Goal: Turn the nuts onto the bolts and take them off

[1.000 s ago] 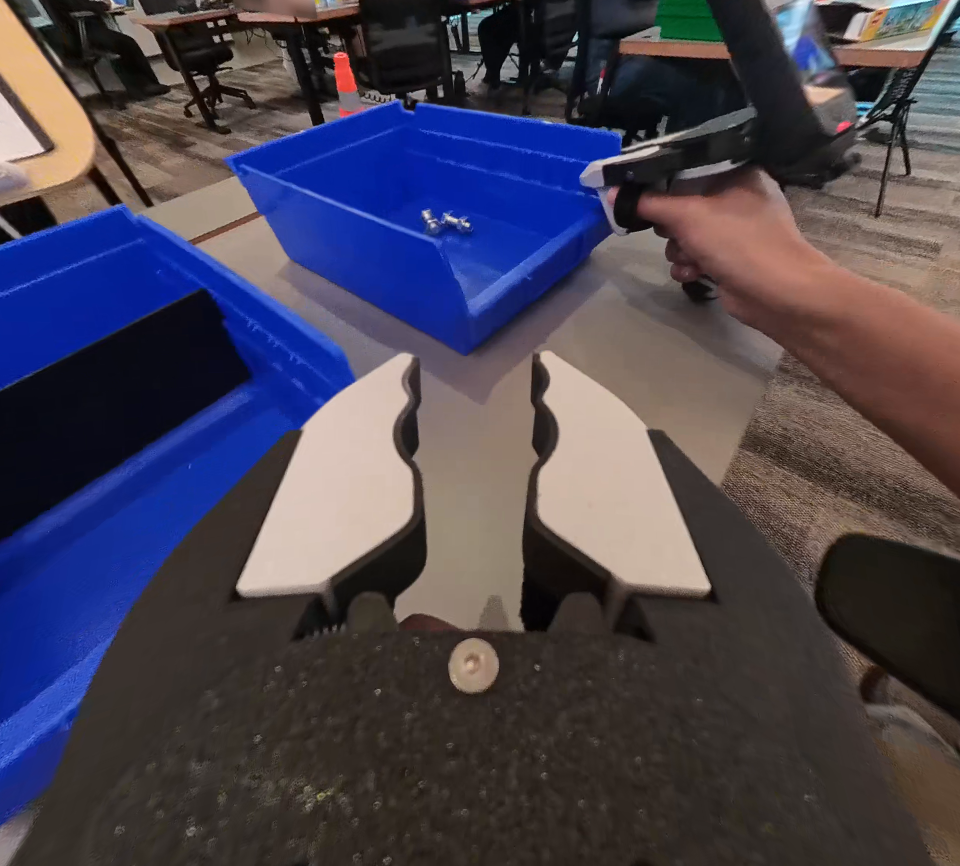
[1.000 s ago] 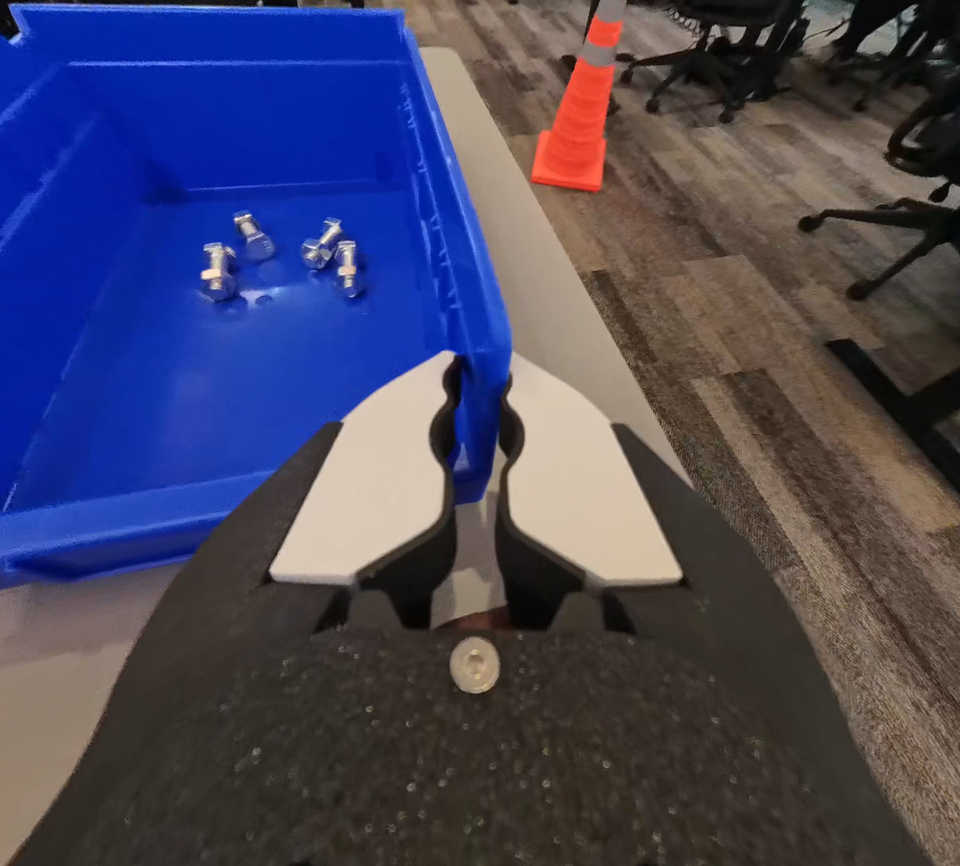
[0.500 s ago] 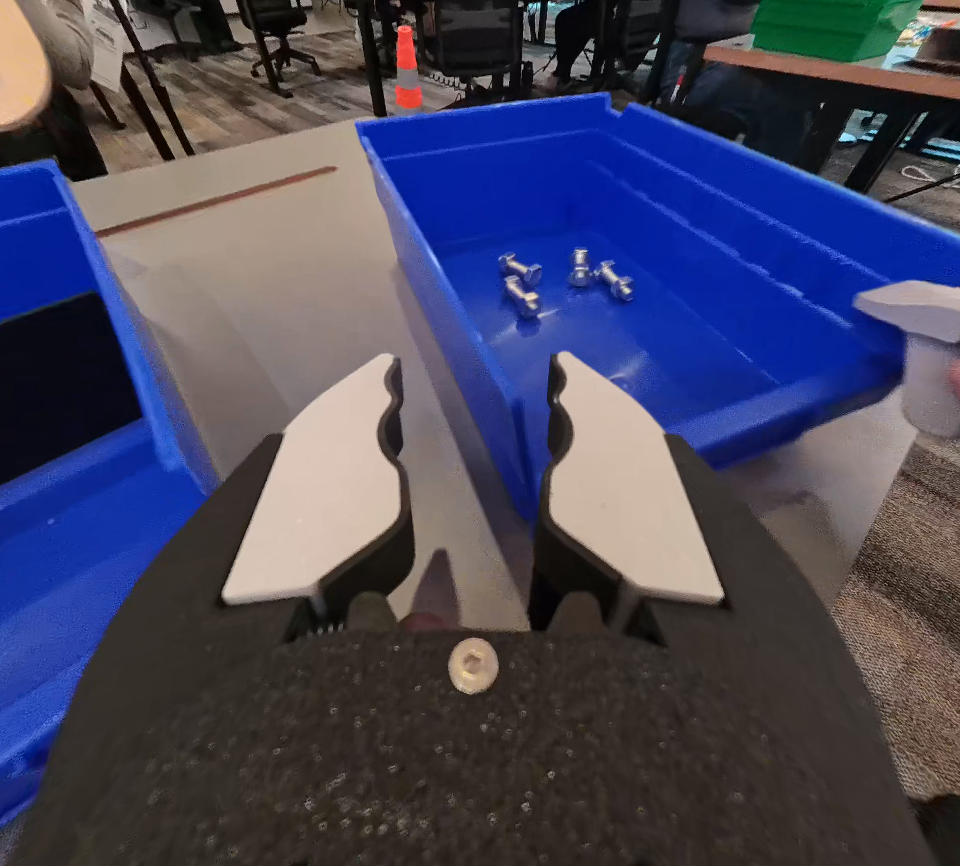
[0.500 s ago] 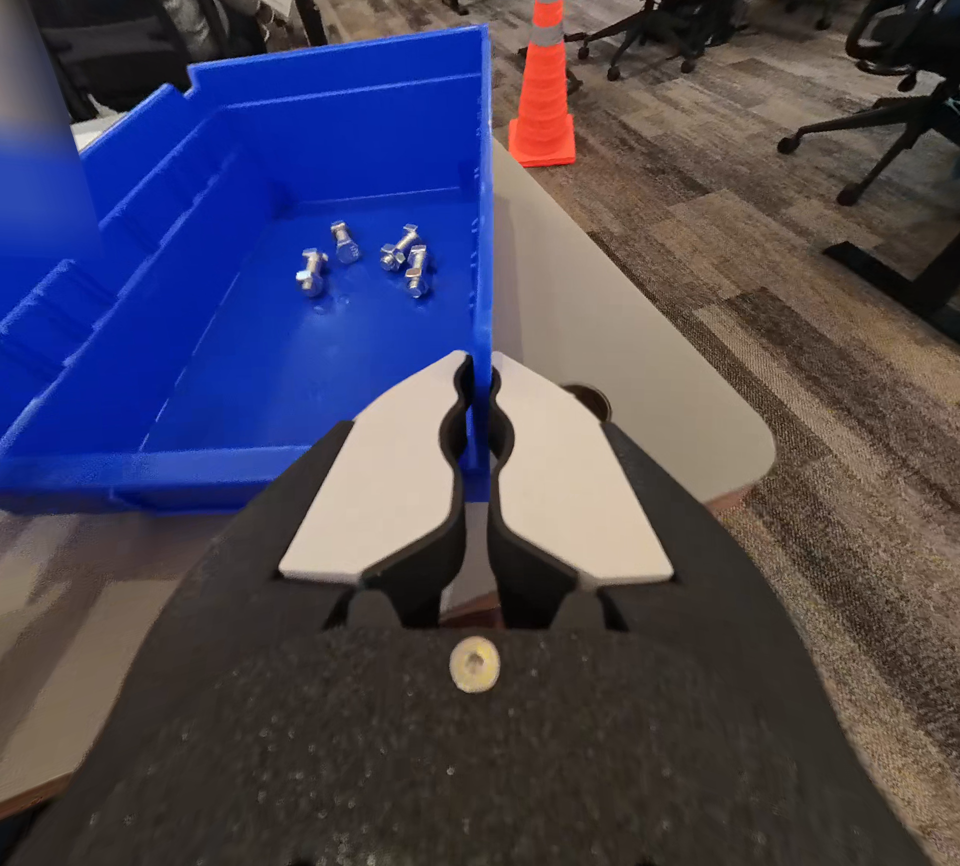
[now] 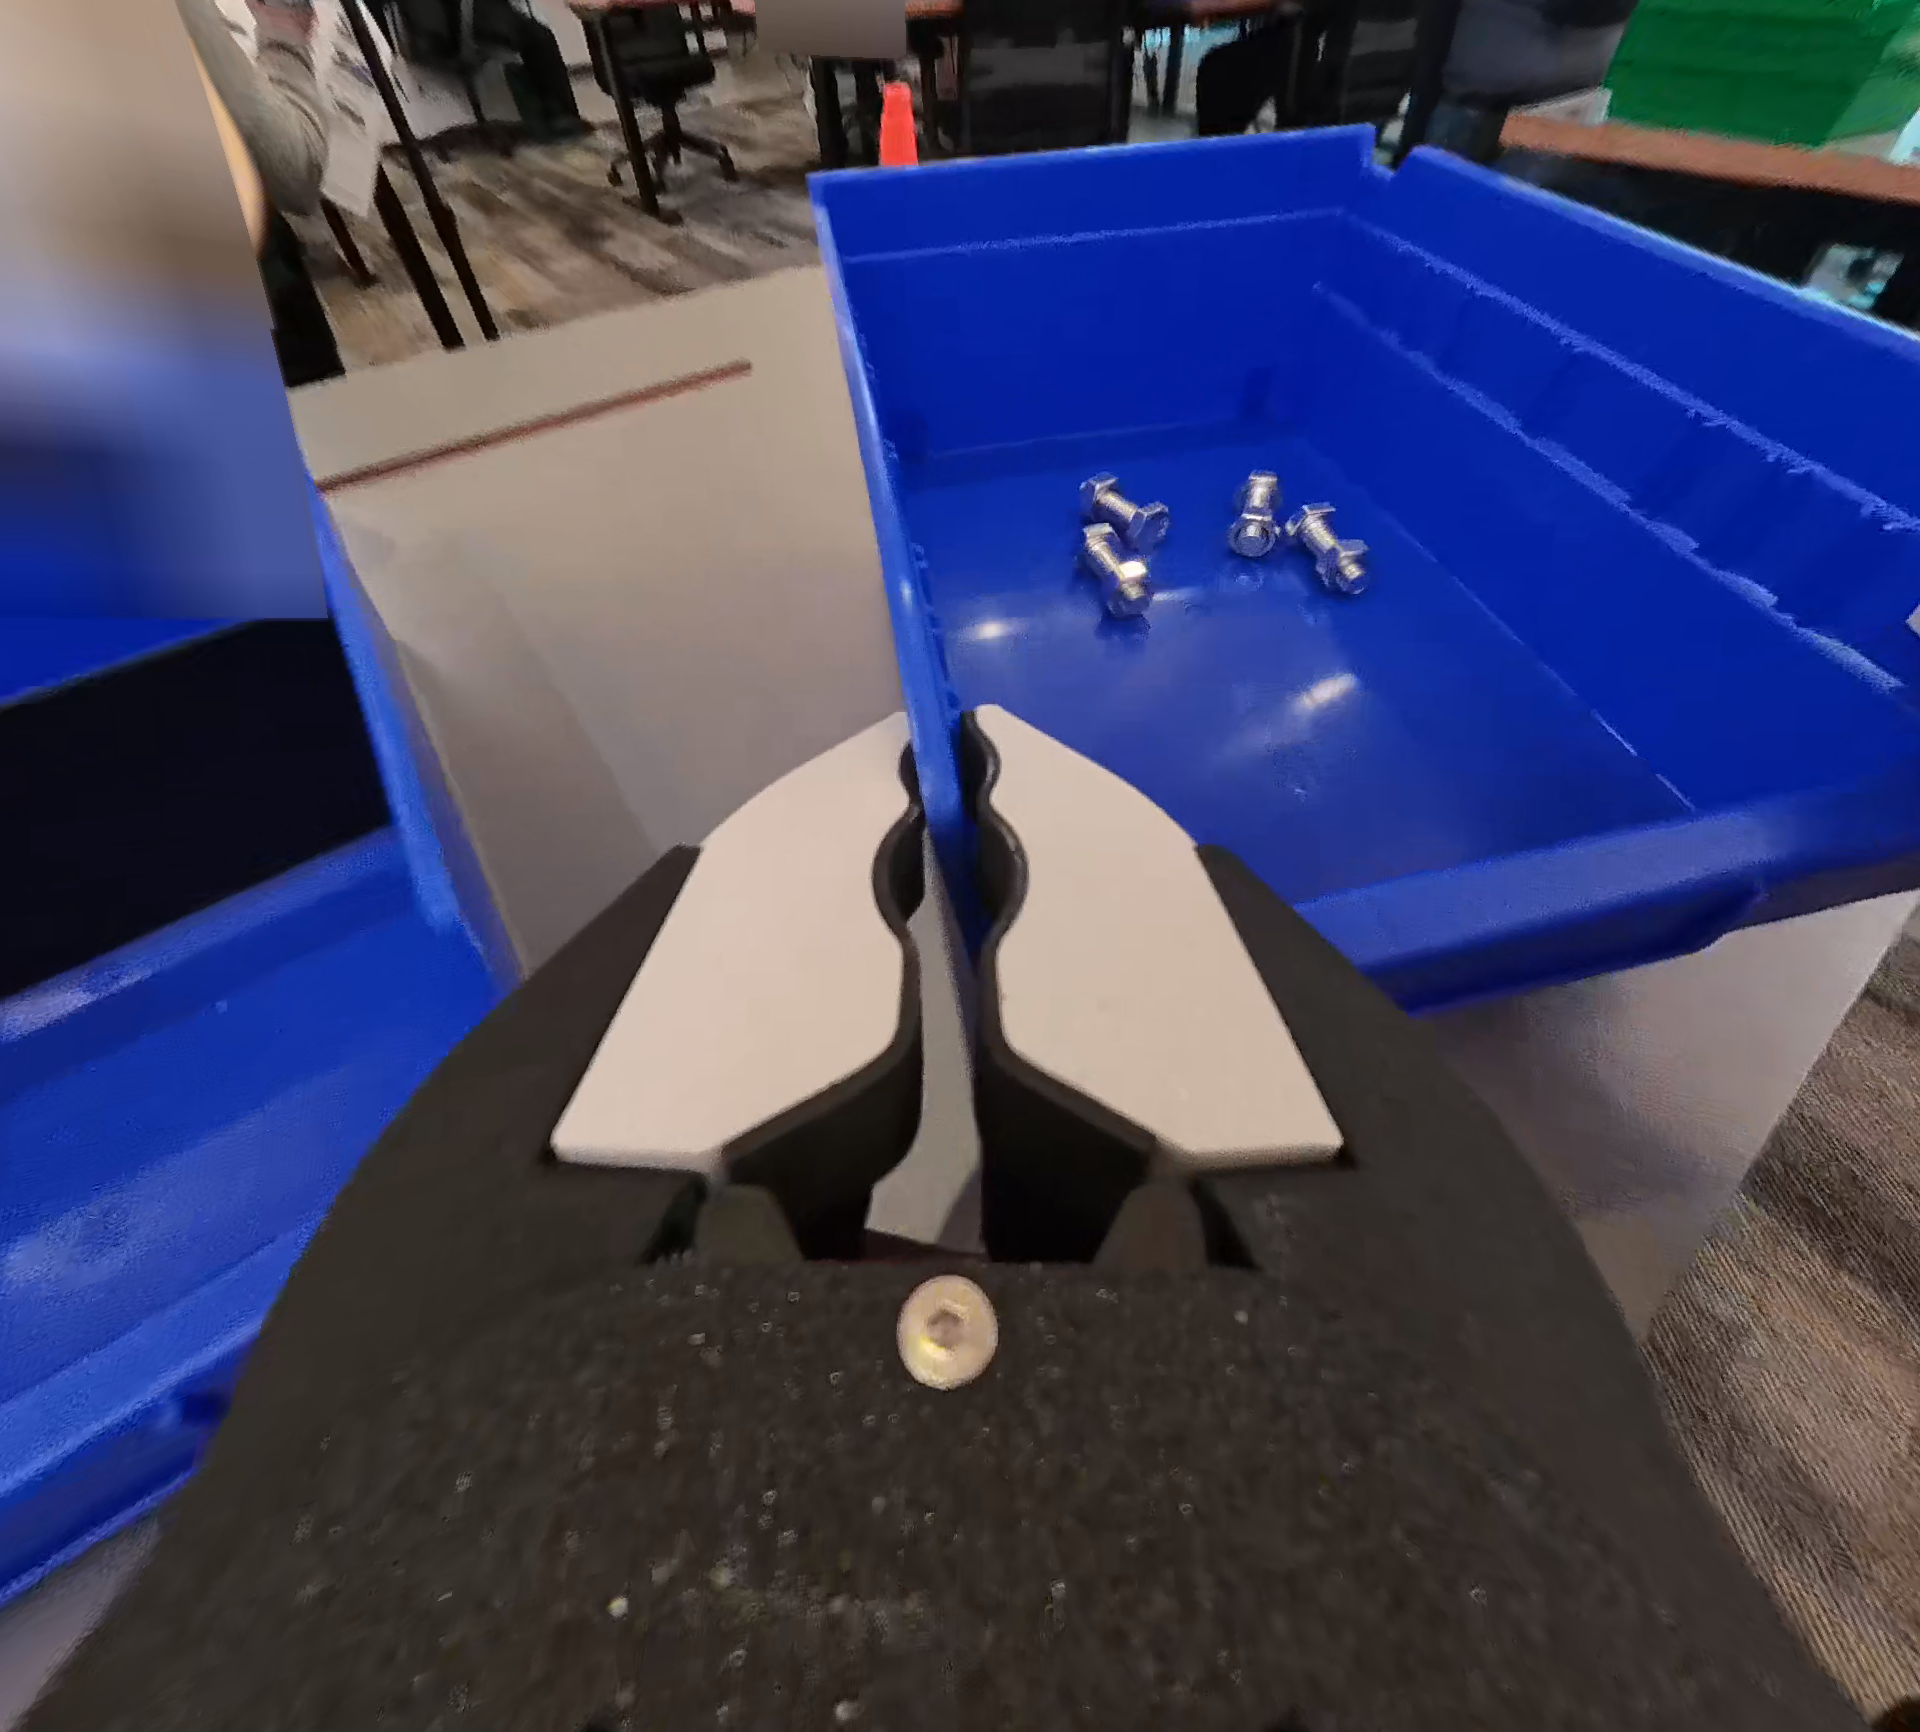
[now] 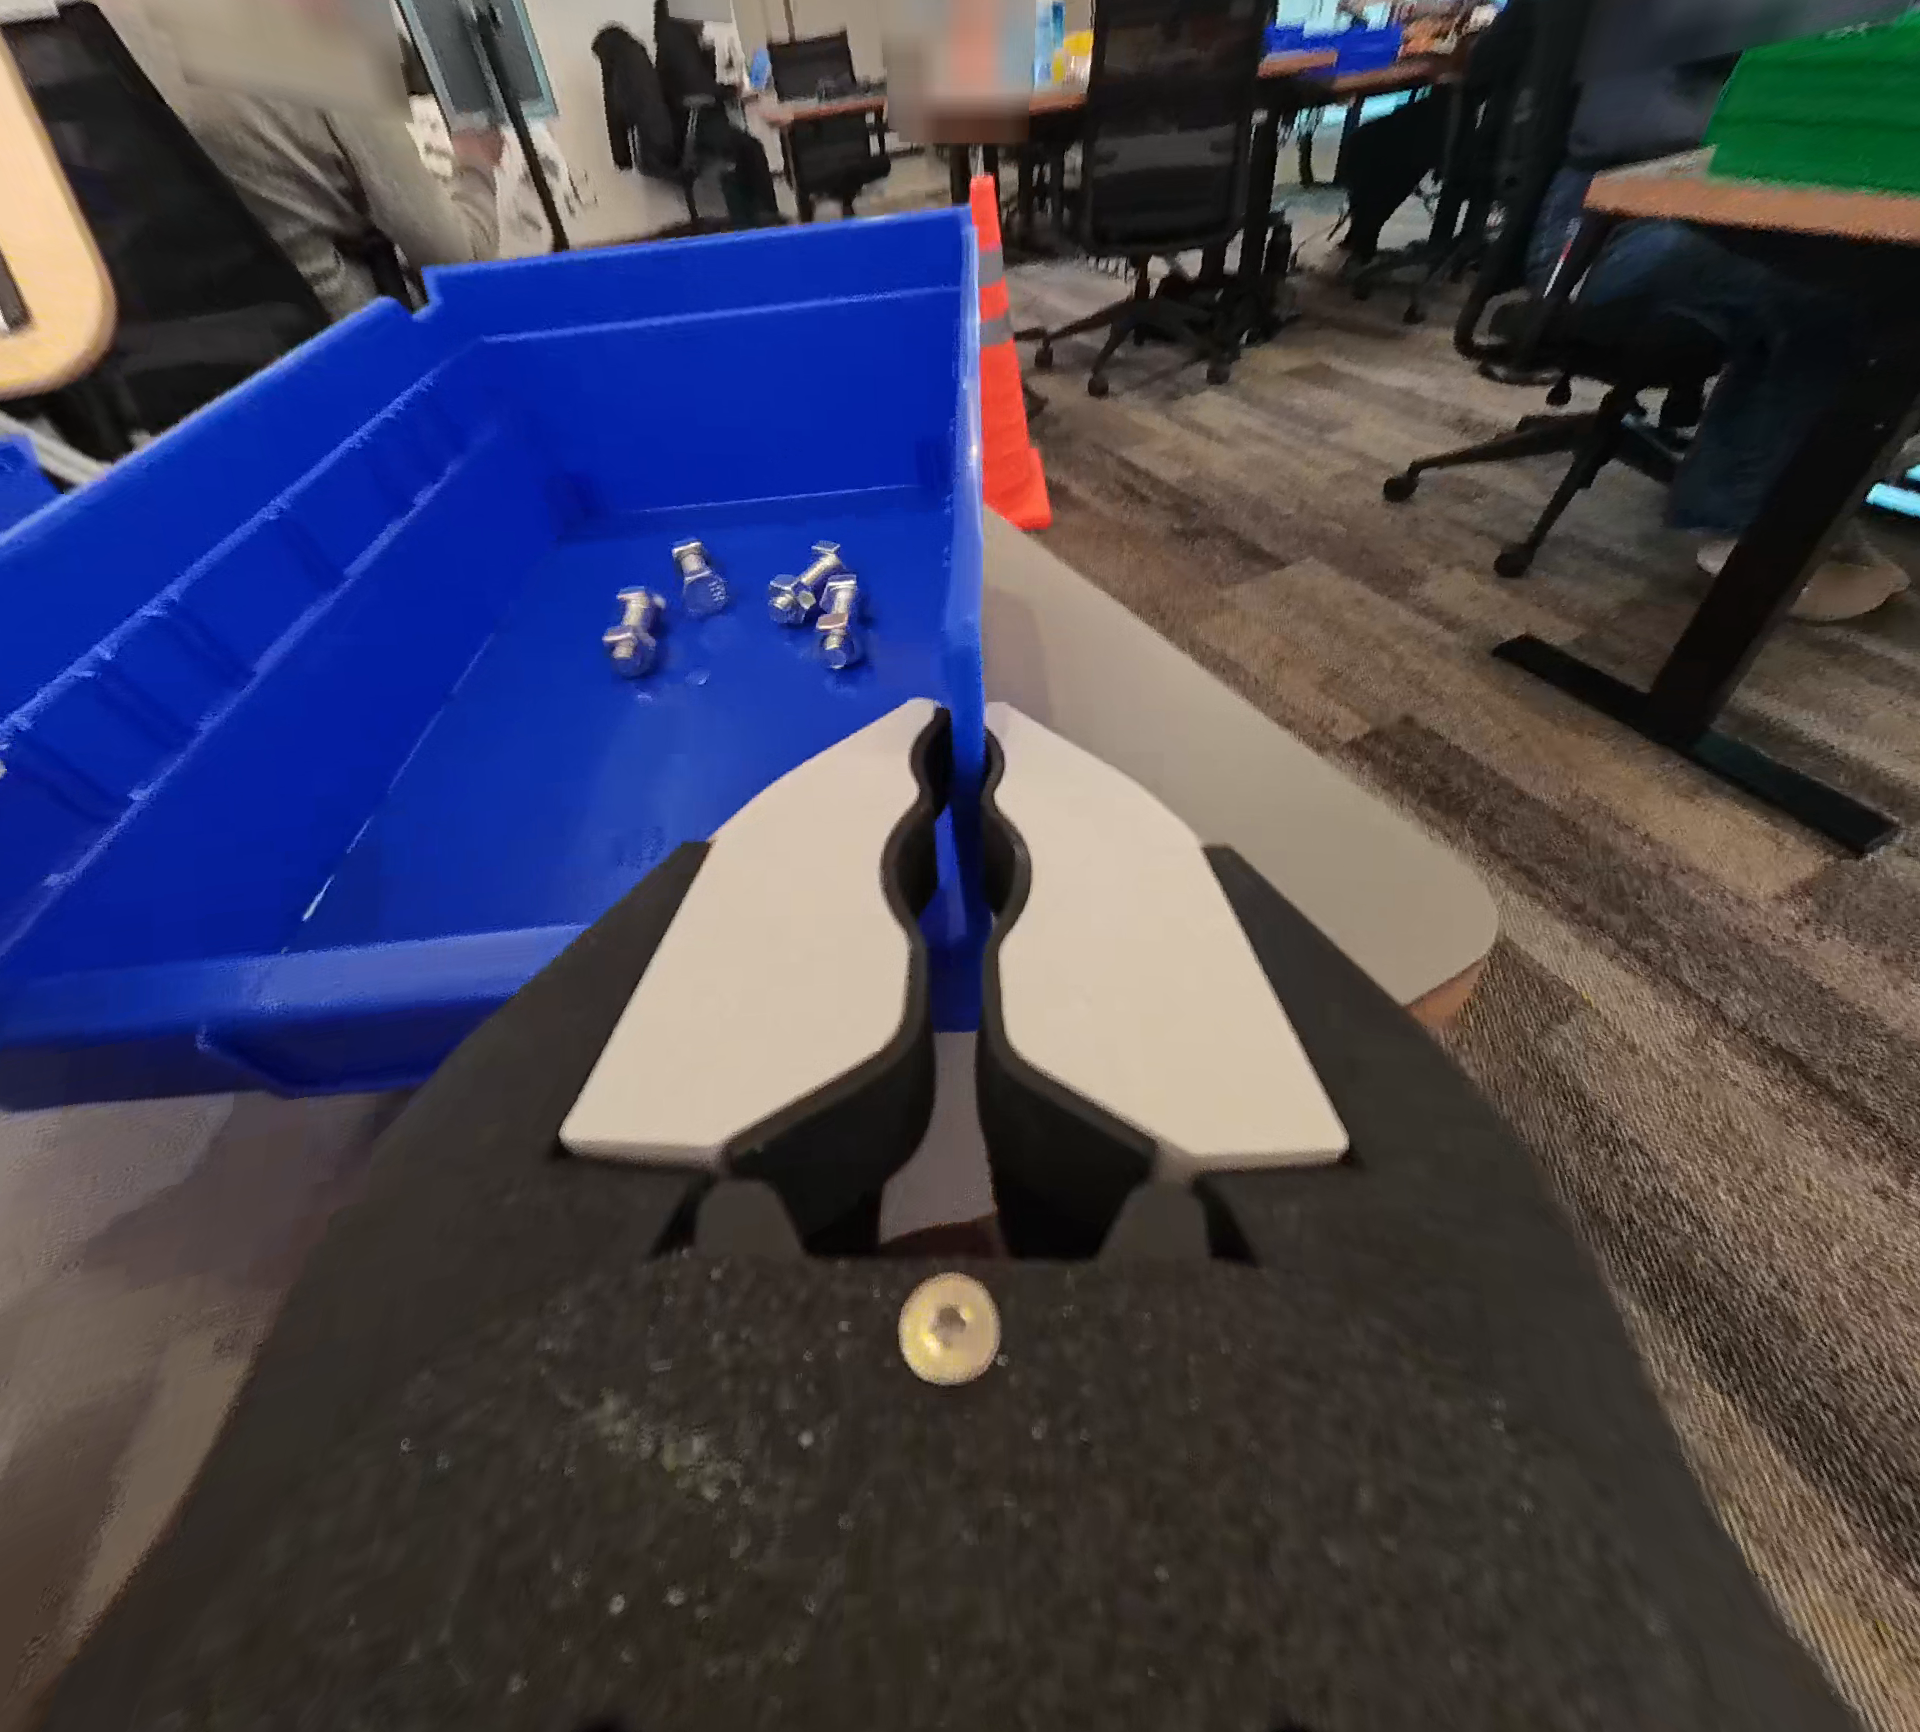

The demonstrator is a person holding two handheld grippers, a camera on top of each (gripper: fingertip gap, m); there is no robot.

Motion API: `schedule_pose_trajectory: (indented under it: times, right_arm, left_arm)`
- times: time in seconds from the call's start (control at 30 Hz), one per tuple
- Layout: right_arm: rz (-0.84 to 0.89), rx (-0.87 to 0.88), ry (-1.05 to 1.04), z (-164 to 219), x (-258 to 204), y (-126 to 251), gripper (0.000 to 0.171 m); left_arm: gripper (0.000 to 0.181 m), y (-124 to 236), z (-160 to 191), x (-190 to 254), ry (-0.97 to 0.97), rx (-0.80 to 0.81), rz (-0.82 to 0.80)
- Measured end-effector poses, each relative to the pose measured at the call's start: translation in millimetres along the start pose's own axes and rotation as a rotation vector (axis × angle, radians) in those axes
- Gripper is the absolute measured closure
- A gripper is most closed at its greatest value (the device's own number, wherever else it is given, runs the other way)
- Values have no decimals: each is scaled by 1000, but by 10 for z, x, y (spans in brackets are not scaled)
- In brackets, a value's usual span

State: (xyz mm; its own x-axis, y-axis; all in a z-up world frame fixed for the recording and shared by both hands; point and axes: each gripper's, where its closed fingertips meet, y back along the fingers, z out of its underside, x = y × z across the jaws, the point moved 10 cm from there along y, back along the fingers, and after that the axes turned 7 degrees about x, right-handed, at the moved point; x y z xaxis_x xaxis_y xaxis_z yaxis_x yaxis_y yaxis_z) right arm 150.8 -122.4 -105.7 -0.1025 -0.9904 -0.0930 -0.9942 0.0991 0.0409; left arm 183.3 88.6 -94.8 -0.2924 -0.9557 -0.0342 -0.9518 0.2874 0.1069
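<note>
The left hand-held gripper (image 5: 940,737) is pinched nearly shut on the left wall of the blue bin (image 5: 1621,893); the right hand-held gripper (image 6: 966,732) is clamped the same way on the bin's right wall. Four bolts (image 5: 1221,539), each seemingly with a nut on it, lie loose on the bin floor, at about 1 o'clock from the left fingertips and 11 o'clock from the right. The step looks like shifting the bin across the table (image 5: 623,602). Both grips should move together and level, so the bolts do not roll.
</note>
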Motion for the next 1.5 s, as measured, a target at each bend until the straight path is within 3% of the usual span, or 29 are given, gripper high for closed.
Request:
schedule_pose_trajectory:
  times: [0.17,0.33,0.53,0.67,0.73,0.87,1.1,1.37,1.5]
  right_arm:
    - [-33,124,12,-377,-218,56,169]
    - [-147,209,-11,-702,-788,-4,169]
    - [-375,247,-73,-871,-1971,-81,168]
    - [-491,214,-106,-796,-2911,18,168]
    - [-538,184,-159,-738,-3328,84,168]
    - [-624,125,-226,-585,-4098,227,168]
    - [-746,-45,-190,-68,-5166,634,167]
    - [-750,-212,-51,571,-5641,736,166]
    - [-726,-215,-19,639,-5730,780,166]
  left_arm:
    - [179,165,-359,-179,-11,116,-37]
    - [179,452,-711,-704,-20,195,-146]
    - [178,1065,-915,-1723,-51,241,-353]
    - [179,1510,-1081,-2516,1,263,-482]
    - [180,1740,-1123,-2826,-66,237,-540]
    - [180,2192,-940,-3410,-131,151,-643]
    - [179,2920,-268,-4317,-72,8,-718]
    - [179,3001,366,-4915,1,-179,-661]
    - [179,2998,440,-5057,-12,-171,-637]
